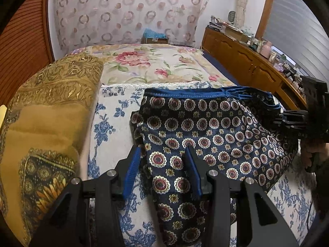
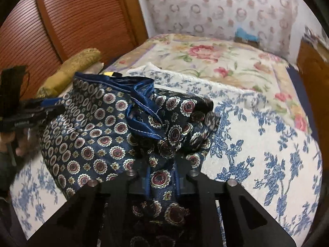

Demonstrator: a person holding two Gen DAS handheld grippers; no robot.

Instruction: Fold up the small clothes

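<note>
On the bed, both grippers pinch the patterned shorts [image 1: 205,127] (hems bunched): left gripper [image 1: 164,164], right gripper [image 2: 162,177]; next, fold across.

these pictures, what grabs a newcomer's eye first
The navy medallion-print garment lying mid-bed on a blue floral cloth, one side bunched up. Both grippers bite its near edge: the left gripper and the right gripper. A mustard cloth lies left.

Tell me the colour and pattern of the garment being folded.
The garment is dark navy with maroon-and-cream round medallions and a plain blue band along its far edge. The left wrist view shows it best.
</note>
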